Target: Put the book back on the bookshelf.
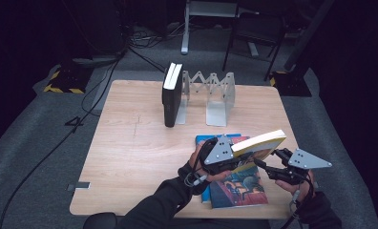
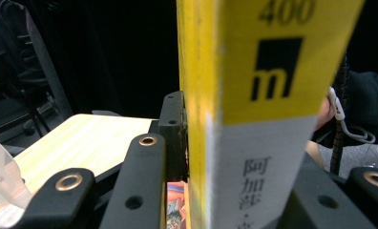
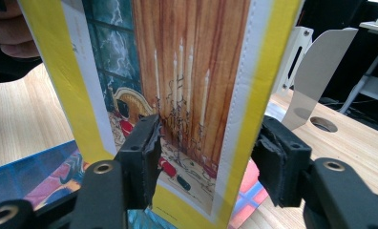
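We hold the yellow-edged book [image 1: 259, 145] raised off the surface [image 1: 130, 157] near its near right corner, above two other books lying flat there: a blue book [image 1: 207, 140] and an illustrated book [image 1: 239, 188] on top of it. The left hand-held gripper [image 1: 235, 160] is clamped on the raised book at its spine end; in the left gripper view the spine [image 2: 263, 95] stands directly between the jaws, which press it from both sides. The right hand-held gripper [image 1: 268, 167] approaches from the right, and in the right gripper view its jaws sit half-open astride the lower part of the cover [image 3: 177, 95]: the left pad appears to lie against the cover, while the right pad stands just clear of the yellow edge, so we judge this hand-held gripper as straddling the book, not yet gripping it. The book's long axis runs roughly from left to right and tilts upward toward the right edge of the surface, with the page block facing the far edge. The left hand-held gripper is therefore the one carrying the load; the right one is just beside it. Toward the far edge stands a folding metal bookend rack [image 1: 211, 95] with a black book [image 1: 172, 95] upright at its left end. We judge that the next move turns on rotating the book upright for an open slot of the rack, which lies well apart, toward the far edge.
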Tool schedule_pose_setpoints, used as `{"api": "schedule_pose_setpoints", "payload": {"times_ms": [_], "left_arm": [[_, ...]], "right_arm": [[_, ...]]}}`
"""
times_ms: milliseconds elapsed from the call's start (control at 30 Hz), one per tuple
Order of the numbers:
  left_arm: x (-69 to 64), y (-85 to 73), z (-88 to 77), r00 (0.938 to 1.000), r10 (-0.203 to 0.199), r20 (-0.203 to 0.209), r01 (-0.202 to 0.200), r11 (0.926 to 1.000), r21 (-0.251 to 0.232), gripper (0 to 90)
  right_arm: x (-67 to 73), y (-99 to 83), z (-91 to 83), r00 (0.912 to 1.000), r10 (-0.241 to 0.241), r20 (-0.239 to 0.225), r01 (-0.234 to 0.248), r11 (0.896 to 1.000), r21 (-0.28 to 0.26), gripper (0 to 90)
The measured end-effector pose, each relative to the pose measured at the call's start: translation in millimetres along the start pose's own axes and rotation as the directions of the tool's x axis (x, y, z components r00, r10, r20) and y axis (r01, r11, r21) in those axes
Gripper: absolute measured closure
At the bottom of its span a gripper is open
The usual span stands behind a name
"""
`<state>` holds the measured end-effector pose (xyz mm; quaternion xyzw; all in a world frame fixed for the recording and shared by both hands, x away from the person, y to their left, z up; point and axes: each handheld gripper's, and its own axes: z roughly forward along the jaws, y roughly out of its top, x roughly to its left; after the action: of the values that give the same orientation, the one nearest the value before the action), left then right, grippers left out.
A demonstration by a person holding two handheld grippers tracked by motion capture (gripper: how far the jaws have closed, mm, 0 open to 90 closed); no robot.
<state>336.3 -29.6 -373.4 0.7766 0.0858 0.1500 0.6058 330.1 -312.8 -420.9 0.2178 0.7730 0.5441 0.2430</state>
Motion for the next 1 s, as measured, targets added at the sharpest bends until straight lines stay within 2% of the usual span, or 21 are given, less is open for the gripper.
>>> {"api": "schedule_pose_setpoints", "payload": {"times_ms": [133, 367, 500, 600, 800, 933, 1000], "left_arm": [[2.7, 0.3, 1.4, 0.9997, -0.006, -0.023, 0.006, 1.0000, 0.007, 72.1], [0.6, 4.5, 0.4, 0.9995, 0.005, -0.031, -0.004, 0.9993, 0.036, 74.3], [5.7, 4.8, -1.3, 0.9991, 0.004, -0.042, -0.002, 0.9990, 0.044, 74.5], [10.1, 5.8, -5.5, 0.9979, 0.009, -0.063, -0.005, 0.9987, 0.050, 74.8], [20.8, 6.6, -15.3, 0.9916, 0.015, -0.128, -0.008, 0.9985, 0.055, 75.1], [32.5, 5.1, -23.8, 0.9837, -0.008, -0.179, 0.016, 0.9990, 0.042, 75.1], [37.3, 4.8, -28.9, 0.9781, -0.014, -0.208, 0.022, 0.9992, 0.034, 75.2]], "right_arm": [[0.7, 0.5, 1.5, 0.9999, 0.006, 0.011, -0.006, 1.000, -0.001, 45.4], [1.2, 0.3, -2.3, 0.9999, 0.006, 0.012, -0.006, 1.000, 0.001, 42.9], [-4.3, -1.4, -9.7, 0.9997, 0.000, 0.023, -0.001, 1.000, 0.029, 37.8], [-14.5, -11.5, -20.1, 0.9980, 0.036, 0.053, -0.038, 0.998, 0.042, 36.6], [-35.1, -35.8, -33.4, 0.9831, 0.121, 0.138, -0.133, 0.988, 0.082, 36.4], [-42.3, -44.4, -33.4, 0.9744, 0.159, 0.159, -0.175, 0.980, 0.093, 36.6], [-43.4, -46.5, -30.4, 0.9746, 0.156, 0.161, -0.174, 0.979, 0.107, 36.6]]}}
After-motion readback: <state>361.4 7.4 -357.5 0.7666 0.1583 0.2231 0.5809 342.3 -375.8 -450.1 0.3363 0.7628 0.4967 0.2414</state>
